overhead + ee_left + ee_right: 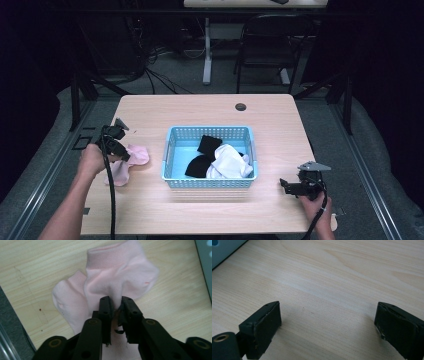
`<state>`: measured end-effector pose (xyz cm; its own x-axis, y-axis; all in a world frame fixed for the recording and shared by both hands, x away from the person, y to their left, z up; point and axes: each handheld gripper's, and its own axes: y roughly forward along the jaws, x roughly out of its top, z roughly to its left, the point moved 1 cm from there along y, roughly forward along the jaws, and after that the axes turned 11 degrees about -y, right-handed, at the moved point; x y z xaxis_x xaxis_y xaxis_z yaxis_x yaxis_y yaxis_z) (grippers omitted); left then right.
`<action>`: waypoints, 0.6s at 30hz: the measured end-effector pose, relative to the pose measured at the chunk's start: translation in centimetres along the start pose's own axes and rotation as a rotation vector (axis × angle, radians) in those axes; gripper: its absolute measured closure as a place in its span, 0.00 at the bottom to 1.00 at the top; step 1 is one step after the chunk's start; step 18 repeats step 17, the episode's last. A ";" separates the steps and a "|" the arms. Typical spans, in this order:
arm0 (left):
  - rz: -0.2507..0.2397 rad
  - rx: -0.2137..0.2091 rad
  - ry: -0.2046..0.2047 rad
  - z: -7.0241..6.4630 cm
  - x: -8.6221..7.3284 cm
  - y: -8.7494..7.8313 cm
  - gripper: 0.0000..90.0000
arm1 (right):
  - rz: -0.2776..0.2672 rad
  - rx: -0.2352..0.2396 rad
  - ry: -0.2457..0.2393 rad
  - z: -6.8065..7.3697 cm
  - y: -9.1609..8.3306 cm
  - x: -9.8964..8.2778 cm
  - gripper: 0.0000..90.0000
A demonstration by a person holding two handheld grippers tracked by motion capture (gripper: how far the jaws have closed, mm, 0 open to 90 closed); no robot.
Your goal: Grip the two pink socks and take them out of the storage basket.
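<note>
Step in hand: I am setting the pink socks (117, 287) down on the table (280, 125), left of the blue basket (172, 150); this looks like the release at the end of a placement.
Left gripper (116, 305): my jaws stand a narrow gap apart with a fold of the upper pink sock between them; I judge the pinch loosened, and I cannot tell whether the pads still press.
Right gripper (328, 325): my jaws are spread wide over bare wood, near the basket's right front corner, holding nothing.
Where the socks lie: both pink ones rest on the table, one overlapping the other, apart from the basket.
Next move: I judge it calls for opening the left jaws fully, then lifting straight up so the fold does not drag along.
Count: two pink socks; one basket; in it, black fabric (205, 155) and white fabric (230, 162), piece count unclear; two grippers.
</note>
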<state>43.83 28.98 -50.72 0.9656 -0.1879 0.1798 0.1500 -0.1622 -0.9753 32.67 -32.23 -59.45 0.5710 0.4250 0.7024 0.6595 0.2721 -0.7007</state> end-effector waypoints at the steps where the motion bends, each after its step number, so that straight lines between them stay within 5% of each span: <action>1: -0.007 0.003 -0.011 0.0 -0.1 0.0 0.78 | 0.002 -0.002 -0.001 0.0 0.0 0.0 0.07; 9: -0.070 0.027 0.005 -0.1 -0.9 -1.6 0.19 | 0.000 0.001 0.000 0.0 0.0 0.0 0.07; 14: -0.110 0.032 0.000 0.0 -2.0 -3.3 0.02 | 0.000 0.001 0.000 0.0 0.0 0.0 0.07; 18: -0.127 0.031 -0.011 0.4 -2.7 -3.8 0.00 | 0.002 -0.002 -0.001 0.0 0.0 0.0 0.07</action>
